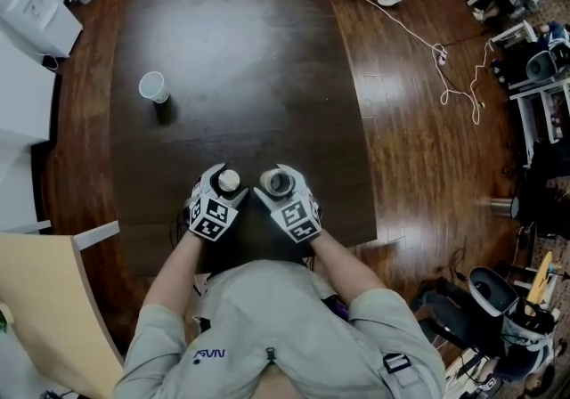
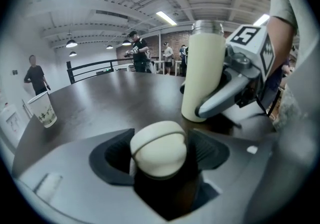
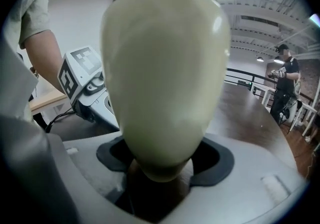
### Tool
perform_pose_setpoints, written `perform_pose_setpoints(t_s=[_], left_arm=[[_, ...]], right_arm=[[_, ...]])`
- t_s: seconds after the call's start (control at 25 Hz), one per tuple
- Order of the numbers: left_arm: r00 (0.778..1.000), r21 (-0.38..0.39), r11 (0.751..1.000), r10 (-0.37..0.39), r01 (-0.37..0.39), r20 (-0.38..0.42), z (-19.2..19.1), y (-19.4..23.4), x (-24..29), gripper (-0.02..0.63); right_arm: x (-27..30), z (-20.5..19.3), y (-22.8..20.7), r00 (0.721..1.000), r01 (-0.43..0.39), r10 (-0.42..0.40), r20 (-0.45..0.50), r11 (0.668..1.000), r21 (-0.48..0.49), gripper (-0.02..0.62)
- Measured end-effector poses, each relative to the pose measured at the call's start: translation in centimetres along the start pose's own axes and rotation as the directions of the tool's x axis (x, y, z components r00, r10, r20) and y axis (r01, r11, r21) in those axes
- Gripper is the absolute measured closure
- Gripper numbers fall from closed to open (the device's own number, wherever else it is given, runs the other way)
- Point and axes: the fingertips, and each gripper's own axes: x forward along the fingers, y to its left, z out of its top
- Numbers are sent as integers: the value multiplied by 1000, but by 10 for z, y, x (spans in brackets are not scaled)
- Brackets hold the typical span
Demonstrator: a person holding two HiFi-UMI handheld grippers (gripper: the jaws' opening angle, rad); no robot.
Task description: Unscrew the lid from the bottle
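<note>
**Item 1, left gripper (image 1: 221, 191).** Jaws stand wide. The pads flank the lid without visibly pressing on it; a thin gap shows on each side in the left gripper view.

**Item 2, lid (image 2: 158, 148).** Cream, domed, with a seam round it. It sits squarely between the left jaws, dome up and axis upright. It is off the bottle. Whether it rests on the table or hangs just above it cannot be told.

**Item 3, bottle (image 2: 202, 68).** Cream body with a metal neck, upright, just to the right of the left jaws and slightly ahead of them. It stands apart from the lid. Its mouth is open to the head view.

**Item 4, right gripper (image 1: 285, 191).** Closed on the lower body of the bottle, one jaw on either side, and pitched downward. It is the nearer gripper to the bottle; the left is the nearer to the lid.

**Item 5, table (image 1: 240, 59).** Dark wood, running ahead of both grippers.

**Item 6, paper cup (image 1: 153, 85).** Far ahead and to the left, well apart from everything else.

**Assessment.** The unscrewing looks done. The next move probably turns on drawing the left jaws straight back along their own line, so that neither pad drags the lid towards the bottle.
</note>
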Motion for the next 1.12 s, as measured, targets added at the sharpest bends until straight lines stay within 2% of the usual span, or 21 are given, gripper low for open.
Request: perform_pose_setpoints(t_s=[0.12, 0.16, 0.28, 0.36, 0.52, 0.64, 0.76, 0.84, 0.88, 0.92, 1.04, 1.12], left_arm=[[1000, -16, 1000, -3, 4, 28, 6, 2, -4, 250], [999, -20, 1000, -4, 5, 44, 11, 3, -8, 250], [993, -24, 1000, -6, 8, 114, 32, 8, -28, 249], [986, -57, 998, 9, 0, 166, 39, 14, -46, 249], [950, -191, 981, 81, -22, 303, 47, 31, -100, 250], [918, -282, 959, 122, -12, 377, 48, 33, -144, 341], [894, -345, 938, 161, -7, 419, 53, 24, -184, 475], [889, -353, 935, 177, -18, 422, 59, 11, -205, 574], [889, -343, 939, 175, -22, 422, 61, 3, -212, 603], [889, -328, 944, 169, -22, 426, 62, -5, -218, 603], [877, -301, 953, 157, -15, 454, 66, -22, -227, 604], [871, -304, 953, 160, -13, 464, 75, -29, -224, 604]], right_arm=[[4, -3, 0, 1000, -17, 17, -15, 1000, 14, 289], [4, -4, 1, 1000, -25, 26, -17, 999, 26, 270], [3, -7, 7, 998, -43, 46, -34, 997, 70, 236], [-5, -11, 9, 998, -35, 40, -47, 994, 100, 229], [-36, -19, 8, 998, 51, -42, -46, 976, 211, 229], [-67, -8, 17, 993, 118, -120, -11, 947, 299, 231], [-105, 19, 29, 979, 167, -198, 57, 926, 340, 406], [-130, 40, 40, 967, 184, -233, 107, 921, 344, 534], [-139, 49, 47, 962, 185, -242, 130, 921, 344, 565], [-145, 55, 55, 959, 181, -244, 148, 922, 342, 595], [-149, 64, 75, 959, 147, -218, 183, 929, 339, 595], [-149, 68, 73, 957, 122, -201, 210, 934, 337, 595]])
